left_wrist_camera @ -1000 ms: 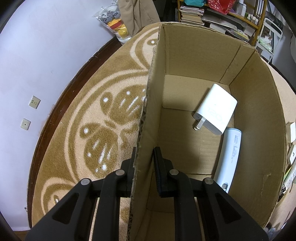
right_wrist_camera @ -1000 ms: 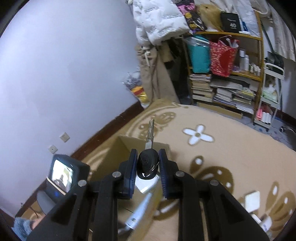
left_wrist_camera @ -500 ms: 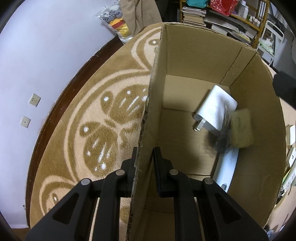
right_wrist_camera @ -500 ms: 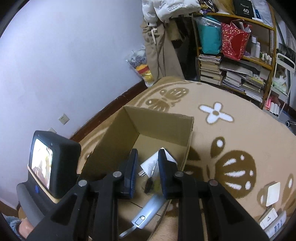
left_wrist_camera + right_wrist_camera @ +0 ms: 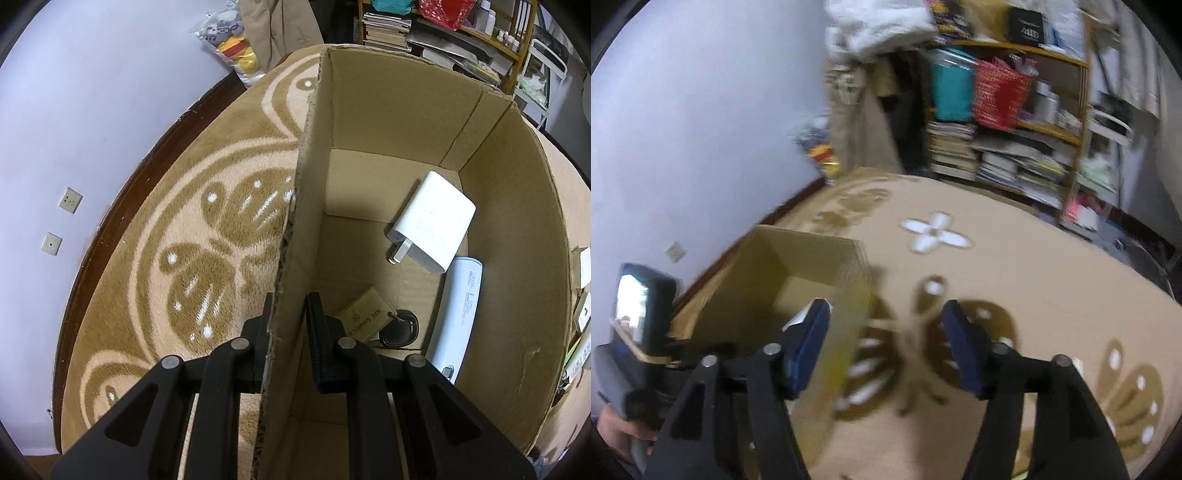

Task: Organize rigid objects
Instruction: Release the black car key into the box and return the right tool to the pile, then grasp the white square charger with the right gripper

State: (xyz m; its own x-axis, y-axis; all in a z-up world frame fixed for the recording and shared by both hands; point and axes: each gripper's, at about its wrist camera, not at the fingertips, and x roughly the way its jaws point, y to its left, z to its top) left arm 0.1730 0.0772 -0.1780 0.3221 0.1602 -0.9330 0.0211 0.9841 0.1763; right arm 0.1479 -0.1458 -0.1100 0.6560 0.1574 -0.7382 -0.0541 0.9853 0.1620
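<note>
Lying flat on the floor of the cardboard box [image 5: 509, 206], the black car key [image 5: 400, 328] sits beside its tan tag [image 5: 364, 317]; its blade is hidden. The white charger [image 5: 432, 225] points its prongs toward the left wall. The pale remote [image 5: 460, 314] runs lengthwise along the right wall. The left gripper [image 5: 290, 325] pinches the box wall. The right gripper [image 5: 884, 343], empty, is opening wide over the carpet [image 5: 1015, 266], with bare box floor near the left wall.

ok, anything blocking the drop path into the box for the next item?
Nothing visible does. The cardboard box is open-topped, with bare floor at its far left. The white charger, white tube and car key with tag lie toward the right and near side. The left gripper only clamps the left wall.
</note>
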